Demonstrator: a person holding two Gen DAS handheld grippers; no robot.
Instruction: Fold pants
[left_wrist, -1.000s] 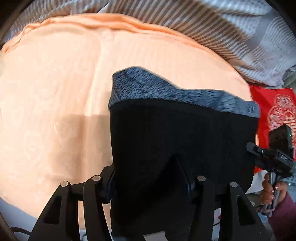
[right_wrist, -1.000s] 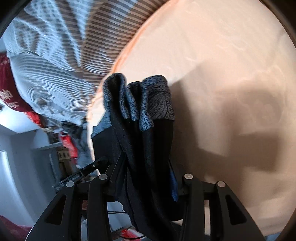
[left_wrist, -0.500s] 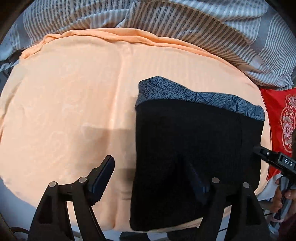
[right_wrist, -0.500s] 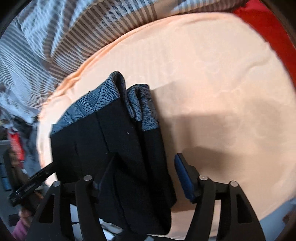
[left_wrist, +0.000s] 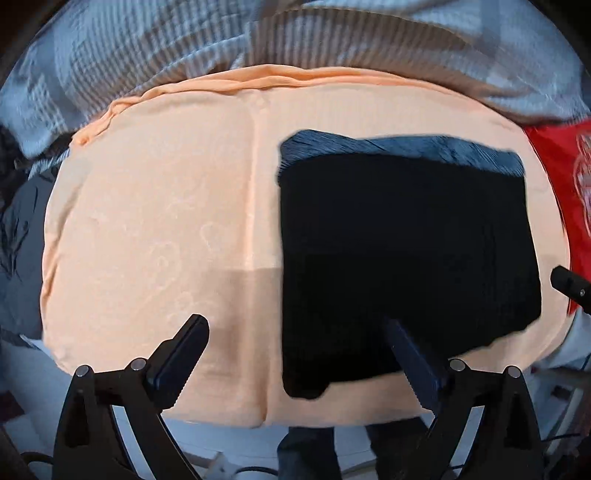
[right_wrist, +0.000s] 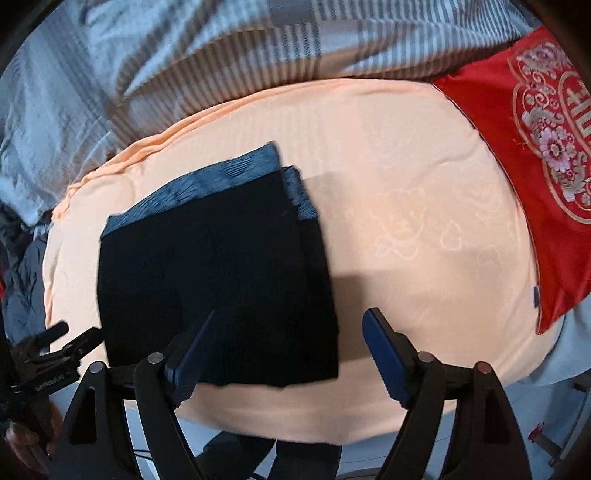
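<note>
The pants (left_wrist: 402, 258) lie folded into a neat dark rectangle on the peach bed sheet (left_wrist: 166, 221), blue-grey waistband at the far edge. Both claws hang released above the near edge: left claw (left_wrist: 295, 354) spread wide, right claw (right_wrist: 284, 354) likewise, gripping nothing. The fold looks finished; maybe only a tidy-up remains. A red cushion (right_wrist: 535, 129) shows gold embroidery, its character only partly visible, not readable.

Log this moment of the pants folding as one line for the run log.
task: fold pants | pants: folded, flat on peach sheet | left hand-held gripper: open | right hand-held gripper: open | both clear of cloth
</note>
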